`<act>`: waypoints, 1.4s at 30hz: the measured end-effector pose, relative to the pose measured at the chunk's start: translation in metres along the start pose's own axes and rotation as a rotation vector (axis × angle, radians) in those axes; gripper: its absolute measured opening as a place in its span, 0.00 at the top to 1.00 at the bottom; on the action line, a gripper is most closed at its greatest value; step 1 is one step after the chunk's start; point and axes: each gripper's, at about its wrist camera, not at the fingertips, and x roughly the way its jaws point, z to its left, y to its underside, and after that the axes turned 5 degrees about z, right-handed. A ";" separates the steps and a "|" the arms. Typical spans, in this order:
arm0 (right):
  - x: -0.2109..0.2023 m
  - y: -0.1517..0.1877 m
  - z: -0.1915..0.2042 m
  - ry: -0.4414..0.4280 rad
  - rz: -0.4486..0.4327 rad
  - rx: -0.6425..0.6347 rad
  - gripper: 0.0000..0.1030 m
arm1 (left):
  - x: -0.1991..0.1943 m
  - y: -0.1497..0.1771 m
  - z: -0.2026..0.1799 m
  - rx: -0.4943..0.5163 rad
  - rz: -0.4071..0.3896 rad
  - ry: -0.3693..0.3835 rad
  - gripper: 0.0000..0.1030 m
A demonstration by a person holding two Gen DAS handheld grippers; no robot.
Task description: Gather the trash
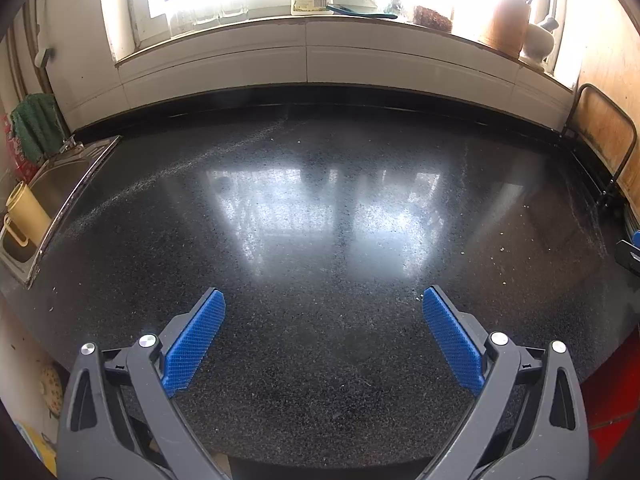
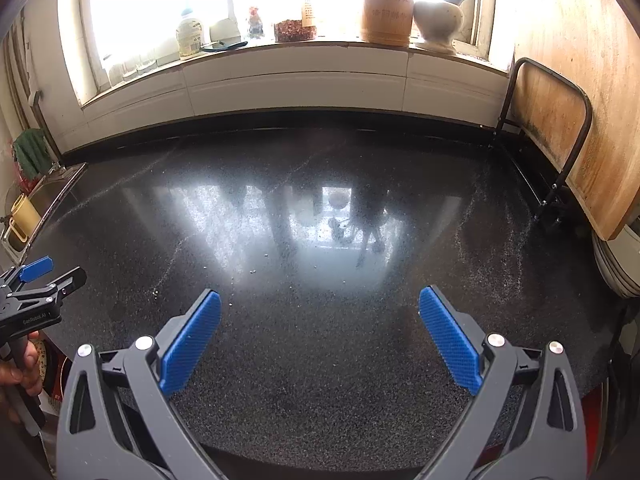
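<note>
I have both tools spread wide and holding nothing. My left tool (image 1: 324,300) hovers over the near edge of the dark speckled worktop (image 1: 320,380), its blue pads (image 1: 196,340) well apart. My right tool (image 2: 320,304) hangs the same way just to its right, pads (image 2: 448,340) apart and nothing between them; in the right wrist view I also catch the left tool at the far left with the hand (image 2: 24,360) on its grip.

As for the trash, I see no large piece anywhere on the worktop. What shows is a scatter of small pale crumbs (image 1: 500,248) towards the right side in the left wrist view, and a few more crumbs (image 2: 252,270) ahead of the right tool. They are too small for me to say what they are.

I judge the step in hand to be searching, so I would pan slowly and keep the tools low enough to read the surface through the window glare (image 1: 280,208). Crumbs this fine will likely slip a pinch, so I would go for the largest first with pads flat to the stone. The sink (image 1: 52,184) with its yellow cup (image 1: 28,212) at left, the windowsill jars (image 2: 384,8) and the board (image 2: 560,120) in its rack at right are not trash, I think; I leave them.
</note>
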 end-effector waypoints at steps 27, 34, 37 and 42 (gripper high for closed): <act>-0.001 -0.004 0.000 -0.004 -0.007 -0.008 0.07 | -0.005 -0.001 -0.002 -0.005 -0.003 0.006 0.07; -0.002 -0.004 0.000 -0.003 -0.007 -0.006 0.07 | -0.005 -0.001 -0.002 -0.007 -0.004 0.005 0.07; -0.002 -0.003 0.000 -0.001 -0.006 -0.006 0.07 | -0.005 -0.001 -0.003 -0.007 -0.003 0.004 0.07; -0.002 -0.003 0.000 -0.001 -0.005 -0.006 0.07 | -0.006 -0.002 -0.003 -0.007 -0.004 0.004 0.07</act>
